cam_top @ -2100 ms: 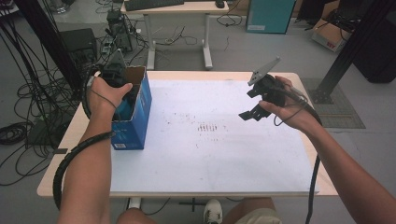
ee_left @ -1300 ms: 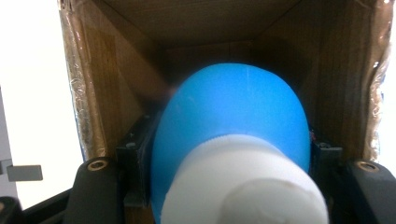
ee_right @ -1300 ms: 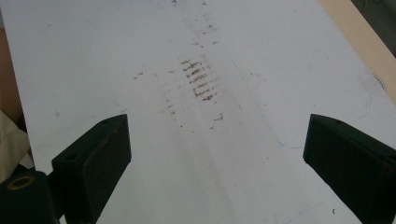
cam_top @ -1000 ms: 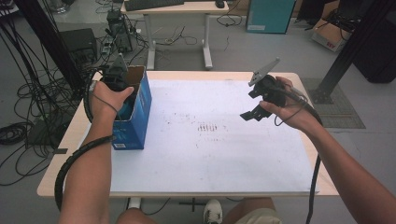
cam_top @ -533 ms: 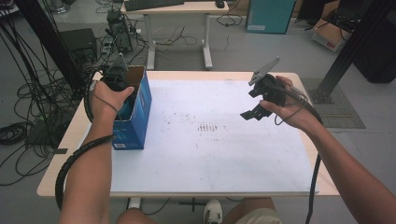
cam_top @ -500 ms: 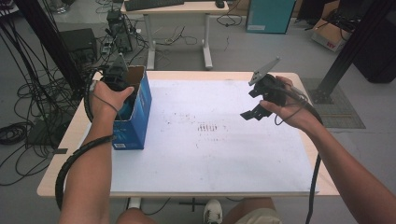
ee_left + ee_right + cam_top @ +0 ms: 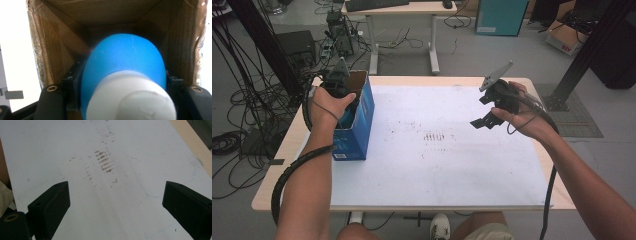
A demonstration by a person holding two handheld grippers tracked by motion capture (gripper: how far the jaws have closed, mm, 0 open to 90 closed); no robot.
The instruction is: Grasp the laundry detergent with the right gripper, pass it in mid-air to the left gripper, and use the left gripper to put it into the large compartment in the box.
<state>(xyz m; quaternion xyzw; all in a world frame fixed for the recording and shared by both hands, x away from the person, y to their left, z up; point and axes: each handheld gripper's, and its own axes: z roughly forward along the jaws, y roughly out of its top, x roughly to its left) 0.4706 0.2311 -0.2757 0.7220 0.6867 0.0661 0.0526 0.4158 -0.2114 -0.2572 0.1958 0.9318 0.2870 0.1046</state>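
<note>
Fingers of the left gripper (image 7: 343, 92) still clamp the blue bottle (image 7: 125, 67) inside the box (image 7: 362, 125), unmoved.

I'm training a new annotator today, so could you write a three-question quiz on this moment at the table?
1. True or false: the left gripper grips a blue plastic bottle with a white cap.
2. Where is that bottle? A) on the white sheet B) inside the open blue cardboard box C) on the floor
3. What lies between the right gripper's fingers?

Key: 1 true. 2 B. 3 Nothing; they stand apart above the stained white sheet.
</note>
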